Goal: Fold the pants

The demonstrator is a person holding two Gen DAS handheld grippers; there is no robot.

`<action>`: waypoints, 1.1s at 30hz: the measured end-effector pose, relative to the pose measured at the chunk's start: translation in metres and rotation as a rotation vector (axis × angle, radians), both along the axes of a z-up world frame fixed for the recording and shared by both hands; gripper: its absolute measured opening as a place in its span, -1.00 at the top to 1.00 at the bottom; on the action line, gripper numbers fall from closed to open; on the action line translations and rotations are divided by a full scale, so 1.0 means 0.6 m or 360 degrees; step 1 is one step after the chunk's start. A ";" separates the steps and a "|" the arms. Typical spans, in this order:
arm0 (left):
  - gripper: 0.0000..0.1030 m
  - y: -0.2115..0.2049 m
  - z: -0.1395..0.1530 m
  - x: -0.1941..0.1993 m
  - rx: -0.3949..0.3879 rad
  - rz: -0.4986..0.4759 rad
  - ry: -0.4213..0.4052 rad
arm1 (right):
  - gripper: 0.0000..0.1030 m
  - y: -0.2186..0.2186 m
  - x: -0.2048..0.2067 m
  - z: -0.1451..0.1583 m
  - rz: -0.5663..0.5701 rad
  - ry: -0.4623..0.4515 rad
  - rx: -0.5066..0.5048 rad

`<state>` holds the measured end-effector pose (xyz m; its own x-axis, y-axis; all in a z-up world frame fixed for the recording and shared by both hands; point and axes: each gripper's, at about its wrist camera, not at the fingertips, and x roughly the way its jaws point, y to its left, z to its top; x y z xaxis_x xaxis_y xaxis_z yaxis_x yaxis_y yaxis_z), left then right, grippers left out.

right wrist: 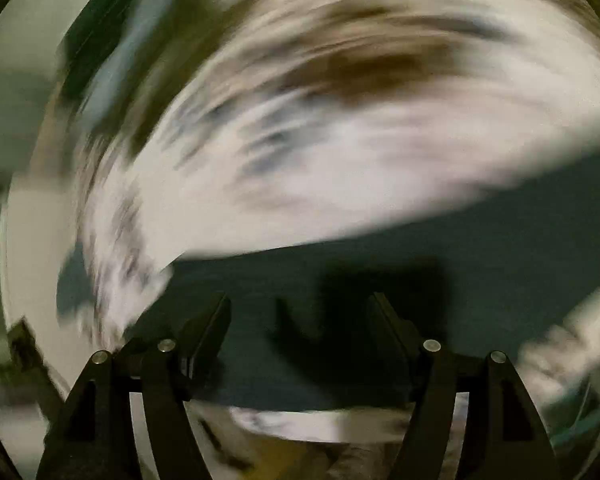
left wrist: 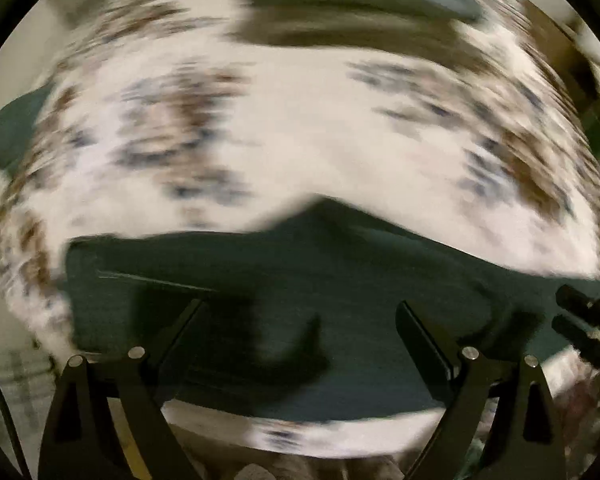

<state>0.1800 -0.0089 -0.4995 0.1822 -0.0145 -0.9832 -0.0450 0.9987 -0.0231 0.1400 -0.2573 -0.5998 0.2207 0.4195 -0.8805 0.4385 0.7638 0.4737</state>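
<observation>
Over the white, brown-and-blue patterned bed cover (left wrist: 300,128), I hold my left hand-held gripper (left wrist: 300,312) and right hand-held gripper (right wrist: 298,308) spread wide and empty above the dark teal fabric pants (left wrist: 340,272), apparently to catch their near edge.
</observation>
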 end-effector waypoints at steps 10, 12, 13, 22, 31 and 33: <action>-0.84 -0.420 -0.103 -0.039 0.0035 -0.0510 0.0189 | -0.41 -0.498 -0.261 -0.100 -0.1050 -0.0109 0.0011; -0.84 -0.459 -0.129 -0.036 0.0081 -0.0517 0.0209 | -0.41 -0.542 -0.260 -0.129 -0.1094 -0.0152 0.0053; -0.84 -0.472 -0.142 -0.031 0.0082 -0.0509 0.0223 | -0.41 -0.557 -0.255 -0.143 -0.1106 -0.0180 0.0088; -1.00 -0.479 -0.202 0.011 0.0092 -0.0367 0.0328 | -0.03 -0.631 -0.195 -0.153 -0.1080 -0.0558 0.0404; -1.00 -0.492 -0.210 0.004 0.0108 -0.0368 0.0347 | 0.03 -0.638 -0.199 -0.184 -0.1068 -0.0491 0.0460; -1.00 -0.495 -0.218 0.014 0.0114 -0.0363 0.0357 | 0.02 -0.631 -0.194 -0.193 -0.1042 -0.0491 0.0514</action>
<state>0.1887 -0.3060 -0.6303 -0.0392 0.0404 -0.9984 0.1842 0.9824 0.0325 0.0236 -0.6356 -0.7154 0.7250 0.3444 -0.5965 0.5641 0.2001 0.8011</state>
